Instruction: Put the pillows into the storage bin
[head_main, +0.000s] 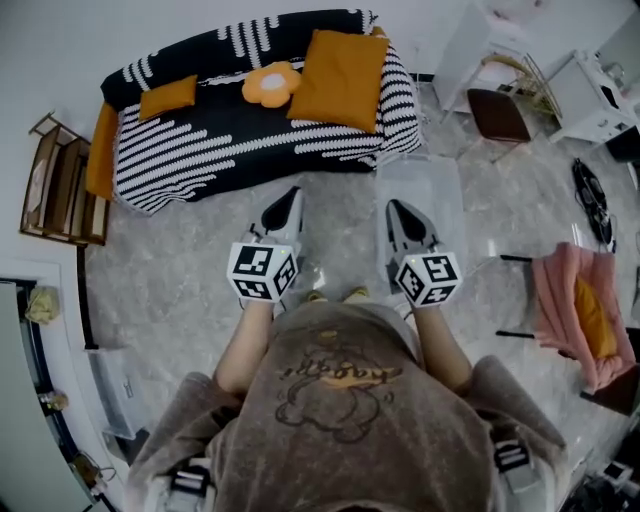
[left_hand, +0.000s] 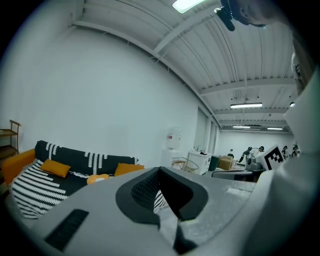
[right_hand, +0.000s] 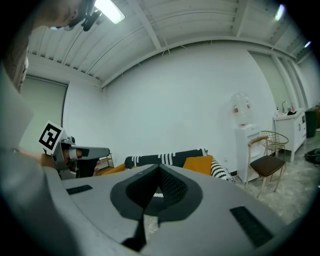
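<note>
A black-and-white striped sofa (head_main: 250, 140) holds a large orange pillow (head_main: 343, 78) at its right, a small orange pillow (head_main: 167, 97) at its left and a flower-shaped cushion (head_main: 271, 84) between them. A clear storage bin (head_main: 420, 205) stands on the floor in front of the sofa's right end. My left gripper (head_main: 291, 194) is shut and empty, held in the air short of the sofa. Over the bin's near side my right gripper (head_main: 396, 207) hangs shut and empty too. The left gripper view catches the sofa (left_hand: 45, 180) and its pillows low at the left.
A wooden shelf (head_main: 60, 180) stands left of the sofa. A brown-seated wire chair (head_main: 500, 110) and white furniture (head_main: 590, 95) are at the back right. Further right, a pink cloth drapes over a chair (head_main: 575, 310). Marbled floor lies between me and the sofa.
</note>
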